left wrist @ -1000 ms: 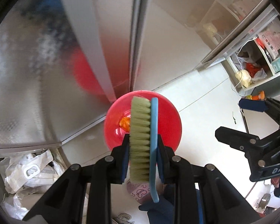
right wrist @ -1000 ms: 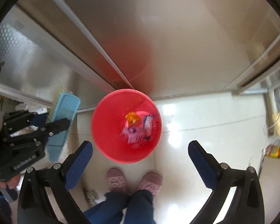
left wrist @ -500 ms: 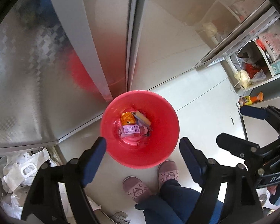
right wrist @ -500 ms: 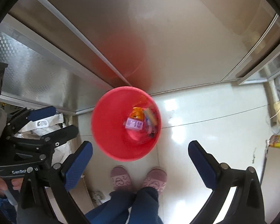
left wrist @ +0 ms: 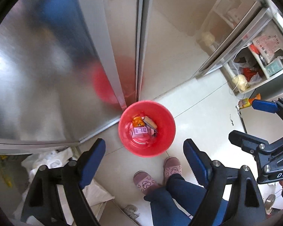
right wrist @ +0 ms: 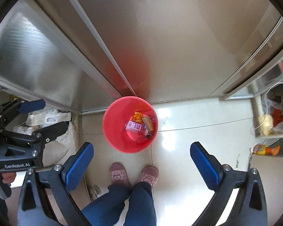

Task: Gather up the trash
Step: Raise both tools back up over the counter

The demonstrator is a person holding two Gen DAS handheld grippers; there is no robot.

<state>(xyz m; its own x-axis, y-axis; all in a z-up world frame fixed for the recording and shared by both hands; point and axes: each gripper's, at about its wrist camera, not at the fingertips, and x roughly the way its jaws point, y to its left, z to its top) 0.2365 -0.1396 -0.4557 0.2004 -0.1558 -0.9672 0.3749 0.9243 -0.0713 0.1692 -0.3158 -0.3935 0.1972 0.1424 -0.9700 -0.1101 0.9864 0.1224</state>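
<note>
— Red plastic, round and glossy: what is it?
— A red bucket (left wrist: 161, 145) standing on the pale tiled floor (left wrist: 203, 116), its back edge against the foot of a steel cabinet (left wrist: 47, 75). A person's pink slippers (right wrist: 118, 173) are just in front of it.

— What lies inside?
— A brush (right wrist: 148, 123) with pale bristles, an orange wrapper (right wrist: 137, 116) and a pink-labelled bottle (right wrist: 134, 127), all touching at the bottom. The bottle's print is too small to read.

— And the grippers?
— Both point down over the bucket. The left gripper (left wrist: 144, 159) has just been opening; its blue pads stand wide with nothing between them. The right gripper (right wrist: 141, 164) is spread wide too, empty.

— Any writing?
— "GenRobot.AI" on the left gripper's body as seen from the right wrist view; "DAS", cut off, on the right gripper's body in the left wrist view.

— Around it?
— White plastic bags (right wrist: 47, 120) to the left, a shelf (left wrist: 254, 69) with packets to the right, an orange-capped bottle (right wrist: 264, 149) lying on the floor.
</note>
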